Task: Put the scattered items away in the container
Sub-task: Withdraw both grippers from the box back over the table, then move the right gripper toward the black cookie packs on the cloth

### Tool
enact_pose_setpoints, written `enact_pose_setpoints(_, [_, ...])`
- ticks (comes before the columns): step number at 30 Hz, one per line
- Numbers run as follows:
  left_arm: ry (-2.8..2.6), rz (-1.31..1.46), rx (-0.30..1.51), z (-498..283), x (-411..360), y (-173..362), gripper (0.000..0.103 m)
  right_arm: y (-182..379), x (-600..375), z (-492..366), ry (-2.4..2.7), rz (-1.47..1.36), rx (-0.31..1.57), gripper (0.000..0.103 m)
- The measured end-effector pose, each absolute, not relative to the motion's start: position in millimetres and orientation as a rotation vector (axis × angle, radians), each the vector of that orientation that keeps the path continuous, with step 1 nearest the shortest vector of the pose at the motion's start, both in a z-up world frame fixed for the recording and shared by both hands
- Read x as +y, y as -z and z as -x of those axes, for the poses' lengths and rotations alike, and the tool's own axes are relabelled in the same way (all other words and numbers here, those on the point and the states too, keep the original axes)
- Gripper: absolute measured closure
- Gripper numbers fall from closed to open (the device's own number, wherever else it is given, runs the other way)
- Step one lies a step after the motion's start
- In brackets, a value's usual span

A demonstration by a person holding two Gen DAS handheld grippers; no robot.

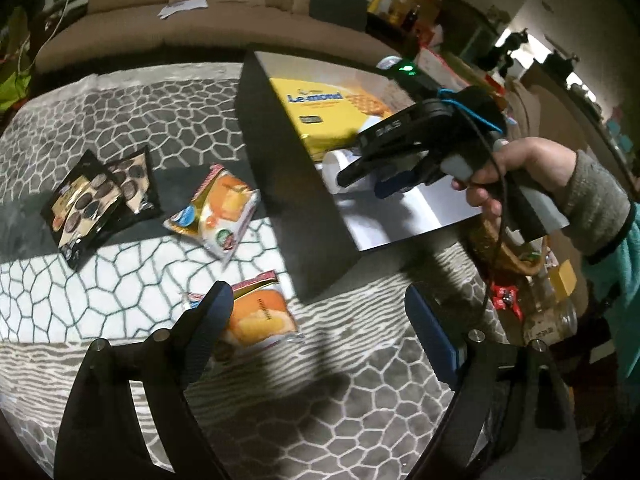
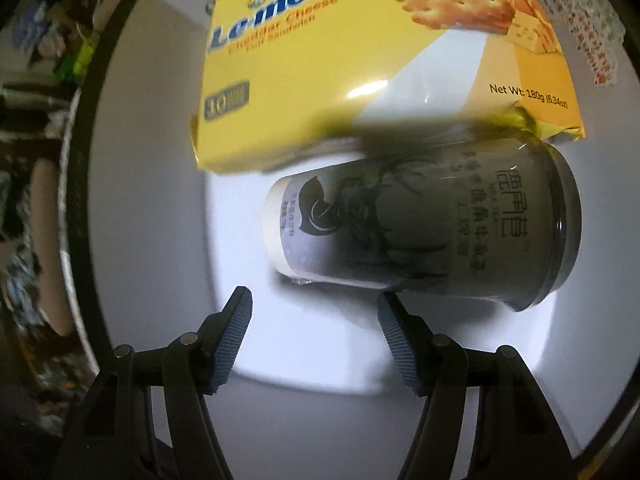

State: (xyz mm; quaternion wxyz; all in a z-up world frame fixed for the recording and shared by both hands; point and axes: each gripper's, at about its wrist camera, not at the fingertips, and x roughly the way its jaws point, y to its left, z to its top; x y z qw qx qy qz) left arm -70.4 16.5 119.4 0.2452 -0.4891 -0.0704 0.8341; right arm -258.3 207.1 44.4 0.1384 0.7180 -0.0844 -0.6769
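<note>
In the left wrist view my left gripper hangs open over the rug. An orange cake packet lies just beside its left finger. A second orange packet and two dark cookie packets lie farther left. The container is black outside and white inside. It holds a yellow Lemond cracker box. My right gripper reaches down into it. In the right wrist view the right gripper is open and holds nothing. A milk tea cup lies on its side just past the fingertips, partly under the cracker box.
A patterned grey and white rug covers the floor. A brown sofa stands behind it. Cluttered boxes and bottles line the back right, and a jar sits right of the container. A hand in a grey sleeve holds the right gripper.
</note>
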Motion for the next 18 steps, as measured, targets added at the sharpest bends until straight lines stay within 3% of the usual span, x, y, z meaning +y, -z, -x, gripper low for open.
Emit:
enact_pose_setpoints(7, [-2.312, 1.387, -0.233, 69.0, -10.4, -113.6, 0.014, -82.3, 220.2, 232.8, 1.959, -1.940, -0.326, 0.035])
enact_pose_setpoints(11, [-2.348, 1.393, -0.279, 66.3, -22.7, -118.2, 0.010, -122.9, 226.5, 211.4, 2.063, -1.810, -0.266, 0.020])
enact_pose_setpoints(13, [-2.368, 1.386, -0.295, 63.3, -25.4, -124.0, 0.010, -142.1, 231.6, 201.6, 2.098, -1.740, -0.253, 0.018])
enact_pose_setpoints(15, [-2.384, 1.368, -0.297, 59.7, -26.5, -132.2, 0.005, -158.9, 225.6, 188.5, 2.149, -1.678, -0.209, 0.000])
enact_pose_setpoints(16, [-2.397, 1.361, -0.289, 57.5, -26.6, -136.8, 0.000, -161.9, 226.6, 179.3, 2.173, -1.656, -0.188, 0.000])
enact_pose_setpoints(18, [-2.430, 1.347, -0.270, 53.3, -30.0, -147.4, 0.000, -172.7, 225.6, 172.8, 2.193, -1.617, -0.160, 0.000])
